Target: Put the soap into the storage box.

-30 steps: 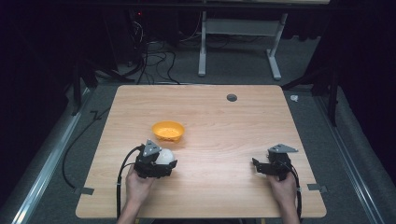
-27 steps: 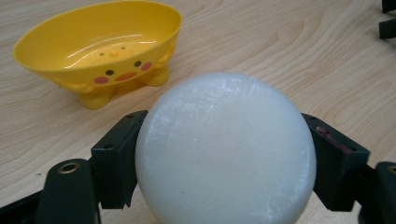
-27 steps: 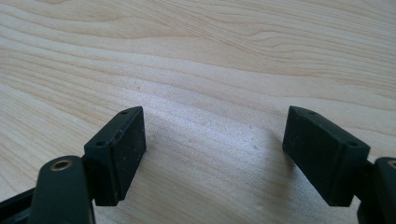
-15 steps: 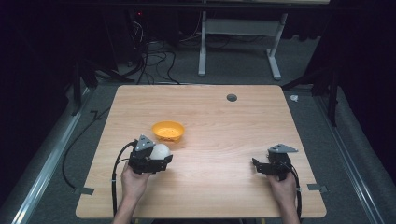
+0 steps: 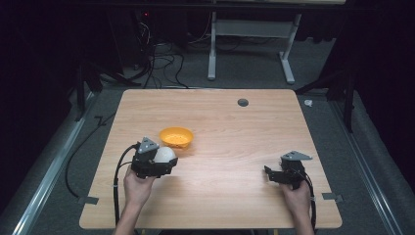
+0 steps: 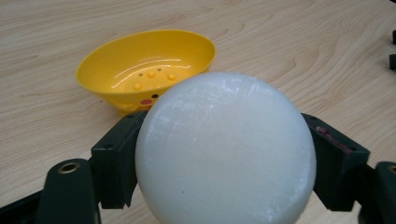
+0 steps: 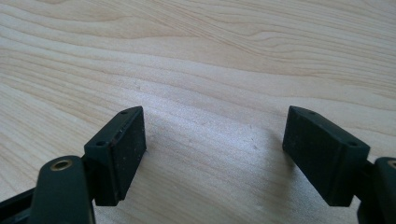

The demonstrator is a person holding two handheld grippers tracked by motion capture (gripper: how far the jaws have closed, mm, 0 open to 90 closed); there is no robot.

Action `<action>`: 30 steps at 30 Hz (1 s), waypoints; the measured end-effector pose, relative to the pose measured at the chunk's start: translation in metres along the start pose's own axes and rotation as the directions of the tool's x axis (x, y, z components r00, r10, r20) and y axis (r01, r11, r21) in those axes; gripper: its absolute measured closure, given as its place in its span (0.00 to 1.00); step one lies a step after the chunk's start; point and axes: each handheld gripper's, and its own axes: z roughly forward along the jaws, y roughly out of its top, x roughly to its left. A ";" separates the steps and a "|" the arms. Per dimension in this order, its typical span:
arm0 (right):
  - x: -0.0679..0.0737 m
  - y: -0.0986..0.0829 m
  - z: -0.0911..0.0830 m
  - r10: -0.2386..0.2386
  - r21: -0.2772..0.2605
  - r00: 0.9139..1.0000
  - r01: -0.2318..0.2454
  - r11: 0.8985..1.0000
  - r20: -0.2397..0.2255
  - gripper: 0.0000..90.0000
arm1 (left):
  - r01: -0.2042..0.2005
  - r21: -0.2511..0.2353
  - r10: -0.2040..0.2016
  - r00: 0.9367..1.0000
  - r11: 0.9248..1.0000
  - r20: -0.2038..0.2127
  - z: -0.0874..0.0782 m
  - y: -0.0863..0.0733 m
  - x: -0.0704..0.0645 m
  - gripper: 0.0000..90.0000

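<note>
A white ball sits clamped between the two black jaws of my left gripper, seen in the high view as a pale round ball at the gripper's front. Just beyond it stands a yellow bowl, empty, with small bumps on its floor; from above the bowl lies a short way up and right of the gripper. My right gripper rests low over the bare wood at the right front, jaws wide apart with nothing between them.
The wooden table has a round dark cable hole near its far edge. Black cables trail from both grippers off the front edge. Table legs and cabling stand on the floor behind.
My left gripper with the white ball has moved left and slightly away from me, toward the yellow bowl. The right gripper has stayed in place.
</note>
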 end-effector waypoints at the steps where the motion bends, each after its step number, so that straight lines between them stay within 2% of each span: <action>1: 0.000 0.000 0.000 0.000 0.000 1.000 0.000 1.000 0.000 0.25 | -0.001 0.001 0.001 1.000 1.000 -0.004 0.000 0.001 0.000 0.26; 10: 0.000 0.000 0.000 0.001 0.000 1.000 -0.001 1.000 -0.001 0.25 | -0.023 -0.006 0.023 1.000 1.000 -0.008 0.000 0.016 0.002 0.26; 15: 0.000 0.000 0.000 0.001 0.000 1.000 -0.001 1.000 -0.001 0.25 | -0.004 -0.023 0.005 0.999 1.000 0.033 0.001 0.023 0.003 0.26; 17: 0.000 0.000 0.000 0.000 -0.001 1.000 0.000 1.000 -0.001 0.25 | -0.016 -0.020 0.016 1.000 1.000 0.021 0.002 0.026 0.002 0.26; 21: 0.000 0.000 0.000 0.001 0.000 1.000 -0.001 1.000 -0.001 0.25 | -0.022 -0.031 0.023 0.999 0.999 0.027 0.003 0.031 0.002 0.26; 30: 0.000 0.000 0.000 0.001 0.000 1.000 -0.001 1.000 0.000 0.25 | -0.044 -0.010 0.044 0.999 0.999 0.015 0.011 0.043 0.004 0.26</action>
